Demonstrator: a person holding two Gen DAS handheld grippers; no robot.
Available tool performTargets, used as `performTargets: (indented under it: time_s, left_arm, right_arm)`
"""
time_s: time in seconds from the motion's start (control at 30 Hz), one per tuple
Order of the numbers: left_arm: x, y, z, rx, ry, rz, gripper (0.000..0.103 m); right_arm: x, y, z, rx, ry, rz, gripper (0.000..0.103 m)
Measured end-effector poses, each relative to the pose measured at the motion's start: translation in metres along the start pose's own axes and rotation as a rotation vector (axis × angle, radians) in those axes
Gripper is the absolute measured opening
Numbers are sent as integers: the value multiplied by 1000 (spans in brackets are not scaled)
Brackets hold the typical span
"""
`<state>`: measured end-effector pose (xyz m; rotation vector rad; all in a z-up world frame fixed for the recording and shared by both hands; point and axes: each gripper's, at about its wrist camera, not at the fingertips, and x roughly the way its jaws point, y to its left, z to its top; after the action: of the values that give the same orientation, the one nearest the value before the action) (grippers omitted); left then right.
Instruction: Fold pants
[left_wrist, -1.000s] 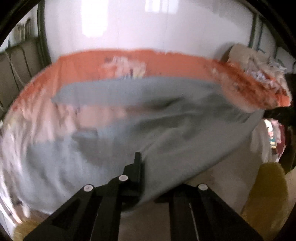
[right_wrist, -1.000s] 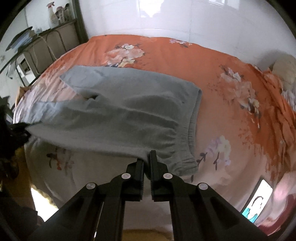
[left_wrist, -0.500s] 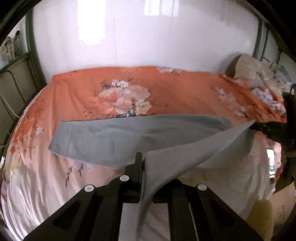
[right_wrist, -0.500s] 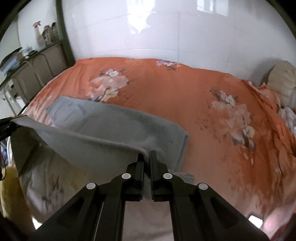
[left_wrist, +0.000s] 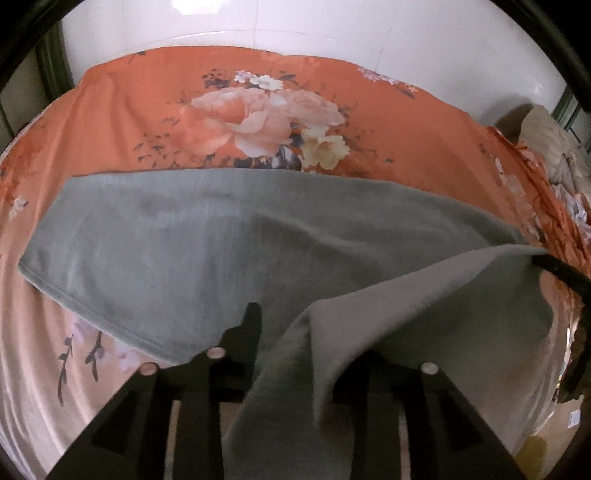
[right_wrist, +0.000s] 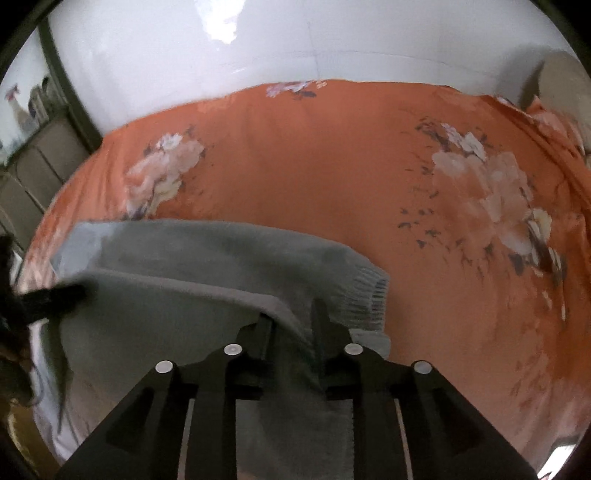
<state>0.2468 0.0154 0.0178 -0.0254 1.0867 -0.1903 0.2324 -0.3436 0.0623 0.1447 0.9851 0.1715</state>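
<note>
Grey knit pants (left_wrist: 229, 240), of soft matte fabric, are shown spread across the near half of a bed covered by an orange floral bedsheet (left_wrist: 155, 107) with a smooth, faintly glossy surface fading to pale pink at its near edge. In the left wrist view, one layer is laid flat, its straight hemmed edge (left_wrist: 74, 299) running diagonally at near left, while a second layer is lifted into a taut ridge stretched from the left gripper (left_wrist: 295, 332) to the right gripper's black tip (left_wrist: 557, 269) at the right margin. The left gripper's black, angular fingers (left_wrist: 251, 325) are seen apart, the jaws opening, with a thick fold of the cloth draped between them and hanging down over the right finger, which is hidden. In the right wrist view, the ribbed elastic waistband (right_wrist: 369, 291) is seen bunched just beyond the right gripper (right_wrist: 295, 317); its jaws are opening, the fingers (right_wrist: 321, 314) standing apart with a strip of grey fabric passing between them and hanging toward the camera. Whether the pads press on the cloth cannot be told. A glossy white tiled wall (right_wrist: 258, 44) is seen behind the bed, and a pale crumpled pillow (left_wrist: 546, 140) at far right.
</note>
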Motion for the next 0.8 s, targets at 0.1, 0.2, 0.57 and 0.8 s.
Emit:
performTargets:
  time_s: [0.1,0.2,0.57,0.8]
  left_arm:
    - [1,3,-3,-3,-11,5,40]
    - [-1,4,-7,-16,-21,3,41]
    - [-25,-17,-12,41,-94,-30,36]
    - [-49,-28,-18,89,-151,-58,5]
  right_arm:
    - [-13,-1,-6,-12,-36,7,33]
    - [-23,-4,-8,1,-57,-1,40]
    - [-9,-35,-23,86,17,-44,44]
    - [-3,-34,-33,121,-16,-47,25]
